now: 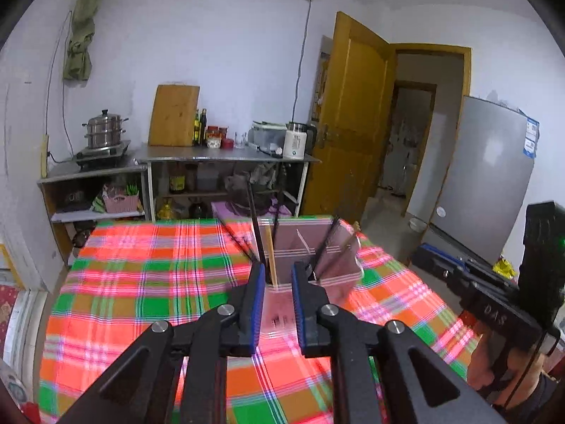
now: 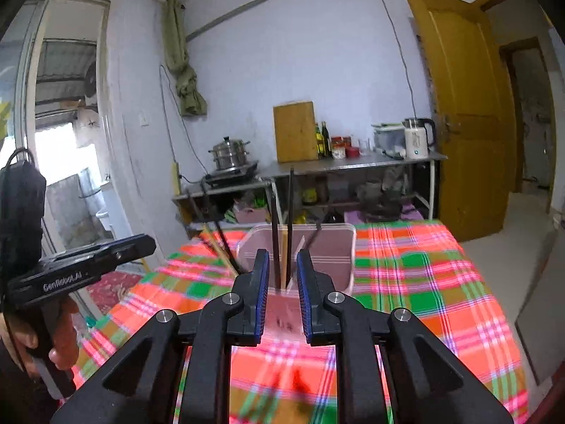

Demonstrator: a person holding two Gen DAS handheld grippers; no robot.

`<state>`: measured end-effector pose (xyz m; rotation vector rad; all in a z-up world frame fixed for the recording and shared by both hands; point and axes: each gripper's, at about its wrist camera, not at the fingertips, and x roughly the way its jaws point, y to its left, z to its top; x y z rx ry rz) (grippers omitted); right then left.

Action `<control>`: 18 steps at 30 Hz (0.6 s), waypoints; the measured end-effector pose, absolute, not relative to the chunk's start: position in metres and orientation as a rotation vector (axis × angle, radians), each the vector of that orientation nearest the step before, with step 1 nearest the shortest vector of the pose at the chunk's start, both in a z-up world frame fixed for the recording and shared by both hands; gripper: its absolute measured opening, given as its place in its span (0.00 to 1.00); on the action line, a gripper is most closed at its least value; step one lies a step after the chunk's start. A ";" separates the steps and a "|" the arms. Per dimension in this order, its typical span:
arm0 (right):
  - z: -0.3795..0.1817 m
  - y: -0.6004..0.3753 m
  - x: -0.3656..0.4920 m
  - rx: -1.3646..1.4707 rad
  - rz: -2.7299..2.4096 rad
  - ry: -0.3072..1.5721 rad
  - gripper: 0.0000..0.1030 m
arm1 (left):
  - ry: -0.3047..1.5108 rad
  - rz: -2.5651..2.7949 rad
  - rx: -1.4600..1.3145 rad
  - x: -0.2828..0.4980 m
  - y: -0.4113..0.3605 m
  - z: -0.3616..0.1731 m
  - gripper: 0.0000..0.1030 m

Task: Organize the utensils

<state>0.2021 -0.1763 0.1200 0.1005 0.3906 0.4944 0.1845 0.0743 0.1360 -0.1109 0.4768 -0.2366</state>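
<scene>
We list the surface first: it carries a plaid cloth of orange, green and pink.

Next, a translucent pink organizer box stands on the cloth, toward its far part, with thin dividers splitting it into compartments. In the right wrist view the same box sits straight ahead, just past the blue pads.

In the box we count several upright utensils: dark chopsticks lean in the near-left compartment, with a pale wooden stick just beside them. More dark utensils tilt in a compartment to the right; motion blur keeps us from telling what kind they are. From the right wrist camera two dark chopsticks rise from the near compartment beside a light wooden one. Further sticks lean at the box's left edge; we cannot tell whether they stand inside it or outside.

Left gripper: it hovers over the cloth just before the box, jaws apart, nothing between them. Its body also shows at the left of the right wrist view, held in a hand.

Right gripper: jaws apart, empty, aimed at the near wall of the box. Its body appears at the right edge of the left wrist view.
</scene>
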 end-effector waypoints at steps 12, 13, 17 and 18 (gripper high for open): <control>0.062 -0.190 0.125 0.054 0.455 0.467 0.16 | 0.533 -0.228 -0.056 0.112 0.042 0.068 0.14; 0.059 -0.189 0.118 0.043 0.454 0.470 0.16 | 0.532 -0.221 -0.049 0.106 0.039 0.064 0.14; 0.053 -0.187 0.106 0.019 0.452 0.474 0.17 | 0.537 -0.212 -0.049 0.088 0.035 0.053 0.14; 0.050 -0.185 0.102 0.013 0.454 0.477 0.17 | 0.541 -0.211 -0.054 0.084 0.034 0.050 0.14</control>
